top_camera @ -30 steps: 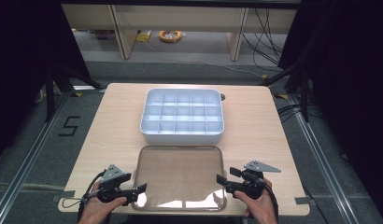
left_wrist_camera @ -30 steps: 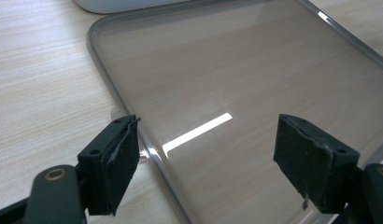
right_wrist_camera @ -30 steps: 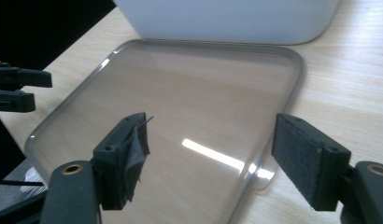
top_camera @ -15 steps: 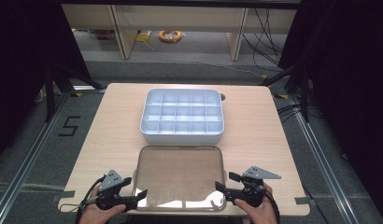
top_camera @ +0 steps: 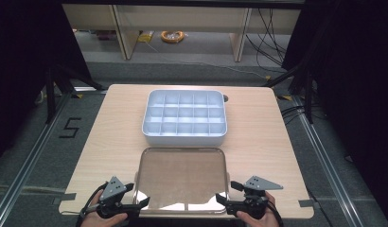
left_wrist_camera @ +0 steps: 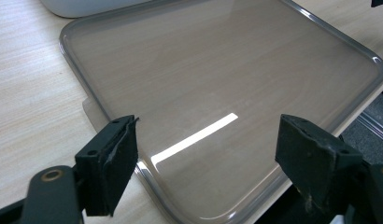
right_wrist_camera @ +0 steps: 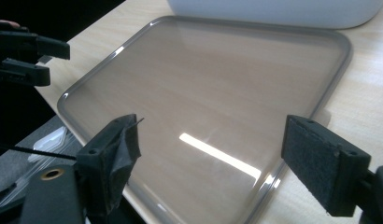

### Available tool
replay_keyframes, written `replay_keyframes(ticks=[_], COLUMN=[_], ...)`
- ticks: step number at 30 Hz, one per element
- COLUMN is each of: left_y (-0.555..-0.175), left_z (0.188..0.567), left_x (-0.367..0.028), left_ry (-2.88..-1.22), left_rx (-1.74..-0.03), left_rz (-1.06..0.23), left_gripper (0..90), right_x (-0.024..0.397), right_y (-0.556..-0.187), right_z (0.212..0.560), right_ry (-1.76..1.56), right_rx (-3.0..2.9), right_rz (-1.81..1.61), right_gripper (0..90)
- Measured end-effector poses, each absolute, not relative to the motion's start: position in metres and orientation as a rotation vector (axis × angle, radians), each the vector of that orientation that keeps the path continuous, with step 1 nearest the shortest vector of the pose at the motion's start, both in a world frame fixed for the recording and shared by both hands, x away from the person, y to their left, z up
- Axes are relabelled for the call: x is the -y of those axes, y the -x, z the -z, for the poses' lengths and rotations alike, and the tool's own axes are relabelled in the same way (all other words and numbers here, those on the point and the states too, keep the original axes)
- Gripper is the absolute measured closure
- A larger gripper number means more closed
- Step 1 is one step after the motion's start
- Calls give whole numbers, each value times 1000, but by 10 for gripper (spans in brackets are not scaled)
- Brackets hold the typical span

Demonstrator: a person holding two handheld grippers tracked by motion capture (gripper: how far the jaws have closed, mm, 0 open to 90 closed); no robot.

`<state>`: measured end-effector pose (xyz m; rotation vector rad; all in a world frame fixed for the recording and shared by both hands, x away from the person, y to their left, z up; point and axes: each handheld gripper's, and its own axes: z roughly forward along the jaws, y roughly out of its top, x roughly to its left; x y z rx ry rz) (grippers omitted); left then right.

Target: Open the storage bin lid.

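Note:
A clear, grey-tinted plastic lid [top_camera: 181, 177] lies flat on the wooden table [top_camera: 263, 142], its near edge at the table's front. Just behind it stands a white box [top_camera: 185, 118] divided into several compartments. My left gripper [top_camera: 137, 204] is at the lid's near left corner, open, and the left gripper view has the lid [left_wrist_camera: 217, 79] spread between its jaws [left_wrist_camera: 206, 163]. My right gripper [top_camera: 225, 202] is at the near right corner, also open, with the lid [right_wrist_camera: 213, 79] beyond its jaws [right_wrist_camera: 210, 158]. Neither holds anything.
The box's white wall [right_wrist_camera: 278, 9] borders the lid's far edge. My left gripper [right_wrist_camera: 26, 51] appears across the lid in the right gripper view. Bare tabletop lies to either side of the box and lid. Grey floor and cables surround the table.
Both grippers have drawn back towards the table's front edge, from the lid's sides to its near corners. The lid and box have not moved.

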<state>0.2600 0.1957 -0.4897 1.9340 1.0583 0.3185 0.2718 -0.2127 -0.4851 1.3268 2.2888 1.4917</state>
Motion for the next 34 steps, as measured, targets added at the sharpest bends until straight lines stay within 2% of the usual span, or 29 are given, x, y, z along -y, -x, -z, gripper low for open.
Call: replay_keyframes(ticks=[11,23,25,27,34], left_y=[-247,-234,-232,-232,-234], left_z=[490,492,492,492,493], left_x=[-195,-197,-196,-196,-198], left_ry=[-1949,-1960,-1948,-1954,-1992], left_rx=[-1041,-1034,-1041,-1040,-1022], left_rz=[-302,-287,-262,-269,-279], left_gripper=[178,153,152,153,152], right_x=[216,219,222,221,223], right_y=[-259,-237,-239,-235,-238], right_z=[488,491,493,492,494], right_ry=[-1267,-1360,-1278,-1359,-1313], right_rx=[-2317,-2319,-2320,-2319,-2318], right_rz=[-1446,-1449,-1422,-1436,-1427], right_gripper=[194,191,191,191,193])
